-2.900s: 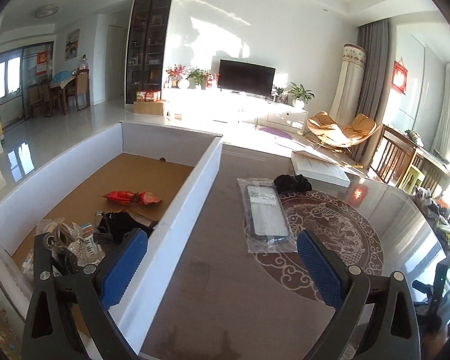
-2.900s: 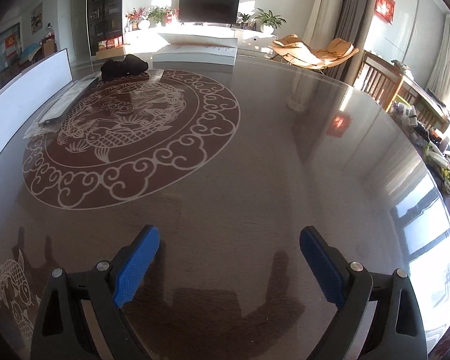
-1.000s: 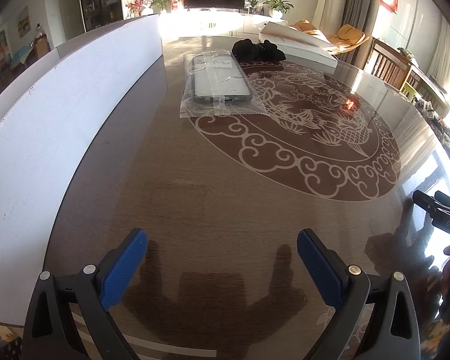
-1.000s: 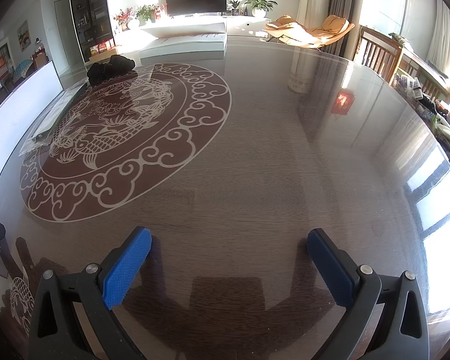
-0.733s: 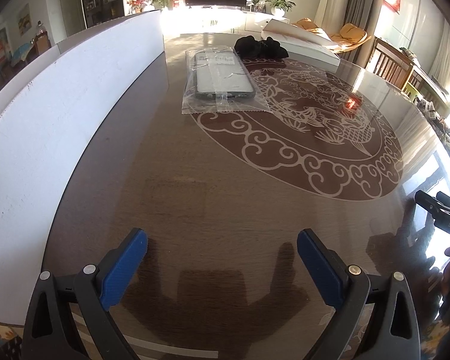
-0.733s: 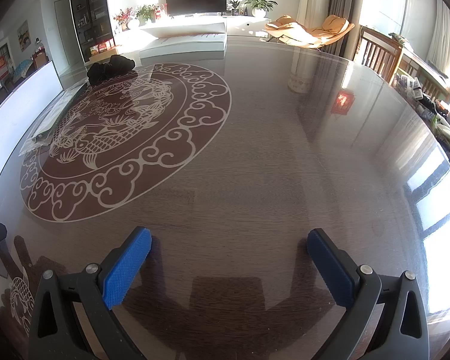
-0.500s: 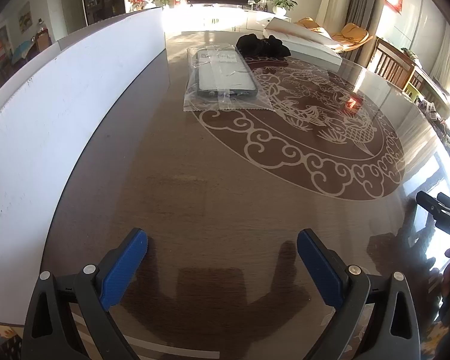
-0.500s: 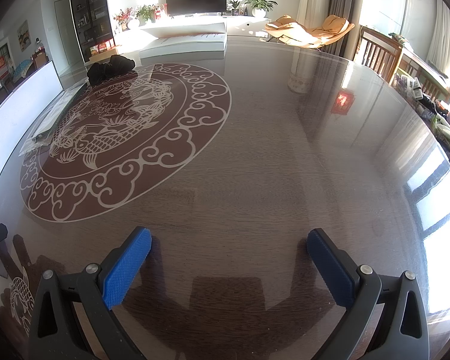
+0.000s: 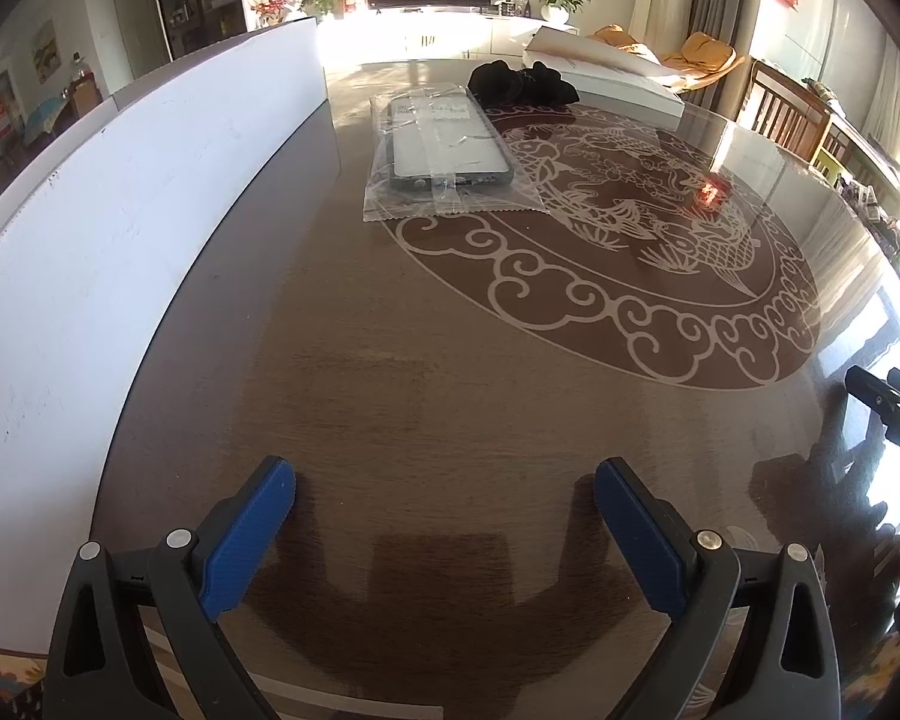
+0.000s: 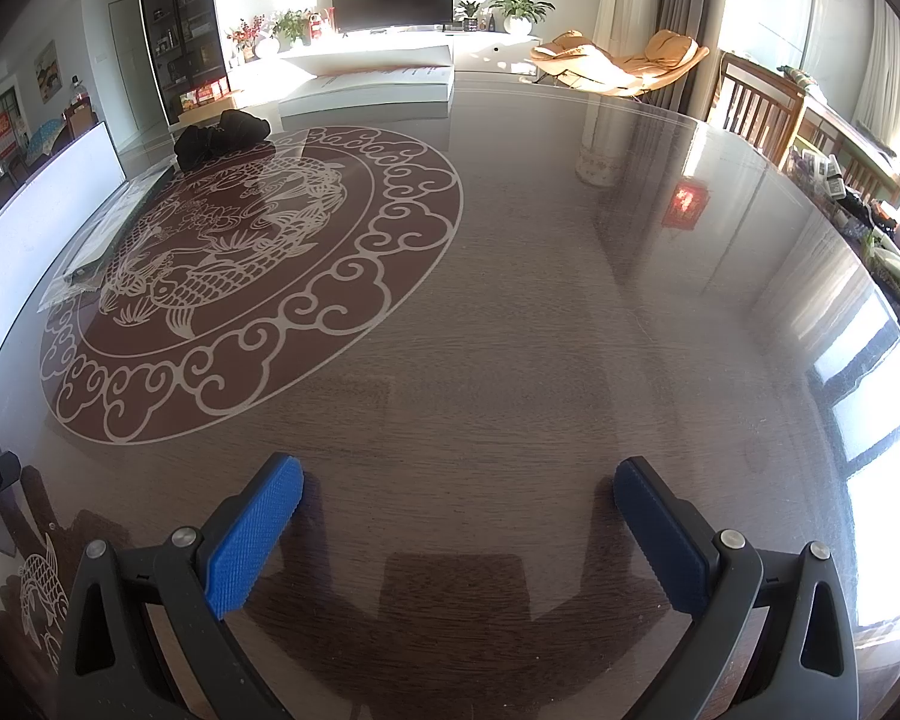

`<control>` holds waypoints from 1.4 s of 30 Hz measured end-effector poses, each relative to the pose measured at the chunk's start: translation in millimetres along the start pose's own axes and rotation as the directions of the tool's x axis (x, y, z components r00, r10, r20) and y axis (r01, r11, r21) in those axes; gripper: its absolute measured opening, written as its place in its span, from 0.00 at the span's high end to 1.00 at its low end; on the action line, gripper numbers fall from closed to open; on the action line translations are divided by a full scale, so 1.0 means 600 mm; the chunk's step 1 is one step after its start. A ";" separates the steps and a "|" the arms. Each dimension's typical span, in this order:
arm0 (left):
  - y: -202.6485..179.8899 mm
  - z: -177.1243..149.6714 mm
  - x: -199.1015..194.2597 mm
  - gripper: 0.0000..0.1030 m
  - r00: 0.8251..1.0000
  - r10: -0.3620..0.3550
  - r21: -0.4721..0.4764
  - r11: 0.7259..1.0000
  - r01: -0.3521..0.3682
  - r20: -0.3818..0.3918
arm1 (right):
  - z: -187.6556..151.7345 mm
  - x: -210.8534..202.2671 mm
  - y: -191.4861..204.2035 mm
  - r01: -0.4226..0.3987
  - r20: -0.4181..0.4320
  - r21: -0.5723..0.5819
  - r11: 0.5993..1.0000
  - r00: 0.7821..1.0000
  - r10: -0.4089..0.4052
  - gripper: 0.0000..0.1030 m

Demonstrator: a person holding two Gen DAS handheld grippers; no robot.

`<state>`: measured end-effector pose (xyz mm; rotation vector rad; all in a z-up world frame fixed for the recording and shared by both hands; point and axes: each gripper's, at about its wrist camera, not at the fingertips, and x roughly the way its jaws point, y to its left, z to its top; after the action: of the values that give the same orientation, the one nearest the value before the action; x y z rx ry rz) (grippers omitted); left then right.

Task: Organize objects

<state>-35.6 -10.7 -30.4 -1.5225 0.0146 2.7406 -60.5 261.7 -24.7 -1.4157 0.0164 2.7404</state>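
A phone case in a clear plastic bag (image 9: pixel 444 150) lies on the glossy brown table, ahead of my left gripper (image 9: pixel 444 486), which is open and empty low over the table. A black bundle of cloth (image 9: pixel 522 81) lies just behind the bag. In the right wrist view the bag (image 10: pixel 99 234) is at the far left and the black bundle (image 10: pixel 222 135) is behind it. My right gripper (image 10: pixel 459 480) is open and empty over bare table.
A tall white box wall (image 9: pixel 120 210) runs along the left of the table. A flat white box (image 9: pixel 606 75) lies at the table's far end, also in the right wrist view (image 10: pixel 372 87). The right gripper's body (image 9: pixel 894 402) shows at the right edge.
My left gripper came out from over the white box, dropped low over the table and is creeping forward toward the bagged case. The right gripper has held still for the last second.
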 end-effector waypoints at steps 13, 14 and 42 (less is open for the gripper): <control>-0.001 0.001 0.001 0.01 1.000 0.001 0.002 1.000 -0.001 -0.001 | 0.000 0.000 0.000 0.000 0.000 0.000 1.000 1.000 0.000 0.00; -0.001 0.001 0.001 0.01 1.000 -0.001 0.001 1.000 0.001 -0.001 | 0.000 0.000 0.000 0.000 0.000 0.000 1.000 1.000 0.000 0.00; 0.036 0.267 0.102 0.01 0.998 -0.051 -0.037 0.998 0.052 0.037 | 0.000 0.001 0.001 0.001 0.000 0.001 1.000 1.000 -0.001 0.00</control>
<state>-204.3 -30.2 2.3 -1.4603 -0.0761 2.7428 -60.9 261.3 -25.0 -1.4150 0.0168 2.7398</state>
